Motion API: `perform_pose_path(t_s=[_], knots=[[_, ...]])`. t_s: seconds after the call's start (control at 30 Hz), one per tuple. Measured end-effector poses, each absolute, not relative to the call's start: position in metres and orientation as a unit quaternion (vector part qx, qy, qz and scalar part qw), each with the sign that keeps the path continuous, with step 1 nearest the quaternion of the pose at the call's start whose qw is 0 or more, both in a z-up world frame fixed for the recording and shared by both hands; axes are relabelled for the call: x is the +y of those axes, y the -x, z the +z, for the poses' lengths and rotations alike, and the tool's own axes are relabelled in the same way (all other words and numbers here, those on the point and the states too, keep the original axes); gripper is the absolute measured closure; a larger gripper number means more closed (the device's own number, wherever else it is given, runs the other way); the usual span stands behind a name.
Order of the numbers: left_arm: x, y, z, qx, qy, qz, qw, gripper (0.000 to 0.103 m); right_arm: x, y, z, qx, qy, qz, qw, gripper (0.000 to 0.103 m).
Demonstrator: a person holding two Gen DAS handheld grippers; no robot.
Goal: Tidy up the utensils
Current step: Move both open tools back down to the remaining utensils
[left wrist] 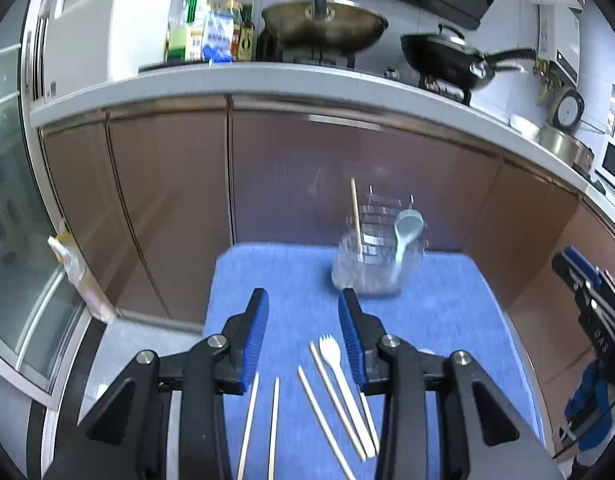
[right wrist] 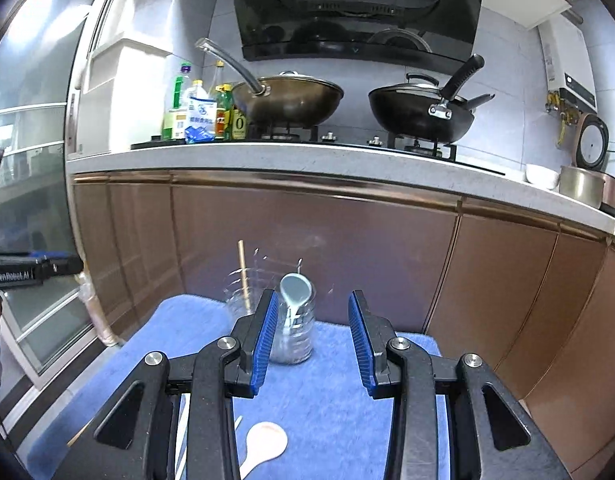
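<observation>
Utensils are found in two groups on a blue mat [left wrist: 447,304]. Sorted group: a clear holder [left wrist: 373,264] stands at the far edge of the mat, near the brown cabinet doors [left wrist: 167,200]; one wooden chopstick [left wrist: 356,216] and a pale blue spoon [left wrist: 405,232] are stood upright in it. Unsorted group: a white plastic fork [left wrist: 339,376] and several loose chopsticks [left wrist: 273,424] are laid flat on the near part of the mat. A pale flat spoon [right wrist: 263,446] is seen in the right wrist view, also at the near edge.

Long axes of the loose items are run near-to-far, roughly in line with the fingers of the left gripper [left wrist: 303,336]. The fork head is pointed toward the holder.

Left gripper: jaws are held partly apart with nothing between the pads; only bare mat is seen in the gap. The fork and chopsticks lie below and just near of its fingertips, the fork beside the right-hand finger. Right gripper [right wrist: 313,340]: jaws are likewise held partly apart and empty; the holder is seen beyond and just left of the gap, not touched.

Nearest approach is judged as follows. The left gripper is placed directly over the chopsticks and fork, so a pick there is best served by that hand. A grasp across the short axis would be required, meaning a descent toward the near side with the pads set either side of one shaft. The pale flat spoon lies closer to the right gripper.
</observation>
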State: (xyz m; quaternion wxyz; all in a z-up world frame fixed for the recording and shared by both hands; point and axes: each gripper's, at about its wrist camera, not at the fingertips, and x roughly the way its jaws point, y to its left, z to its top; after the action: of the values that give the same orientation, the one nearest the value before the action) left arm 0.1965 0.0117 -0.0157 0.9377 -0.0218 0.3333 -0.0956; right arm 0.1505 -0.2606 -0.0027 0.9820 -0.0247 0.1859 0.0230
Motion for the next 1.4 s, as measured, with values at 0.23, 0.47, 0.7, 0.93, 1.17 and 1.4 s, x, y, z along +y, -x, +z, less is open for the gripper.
perform_pose_path(t_s=[0.23, 0.47, 0.7, 0.93, 1.17, 1.4], knots=[[0.027, -0.177, -0.038, 0.377, 0.037, -0.109, 0.919, 0.068, -0.264, -0.127, -0.012, 0.206, 0.021, 0.037, 0.978, 0.067], [0.031, -0.181, -0.064, 0.422, 0.052, -0.123, 0.896, 0.069, -0.275, -0.123, -0.037, 0.243, 0.007, 0.046, 0.969, 0.068], [0.027, -0.205, -0.109, 0.493, 0.056, -0.128, 0.859, 0.069, -0.288, -0.133, -0.073, 0.293, -0.018, 0.074, 0.953, 0.070], [0.026, -0.234, -0.152, 0.546, 0.057, -0.125, 0.827, 0.069, -0.304, -0.151, -0.117, 0.350, -0.054, 0.099, 0.930, 0.071], [0.026, -0.262, -0.187, 0.582, 0.056, -0.118, 0.803, 0.074, -0.310, -0.172, -0.151, 0.394, -0.079, 0.118, 0.908, 0.073], [0.023, -0.279, -0.207, 0.597, 0.045, -0.109, 0.793, 0.079, -0.311, -0.191, -0.173, 0.424, -0.095, 0.139, 0.890, 0.073]])
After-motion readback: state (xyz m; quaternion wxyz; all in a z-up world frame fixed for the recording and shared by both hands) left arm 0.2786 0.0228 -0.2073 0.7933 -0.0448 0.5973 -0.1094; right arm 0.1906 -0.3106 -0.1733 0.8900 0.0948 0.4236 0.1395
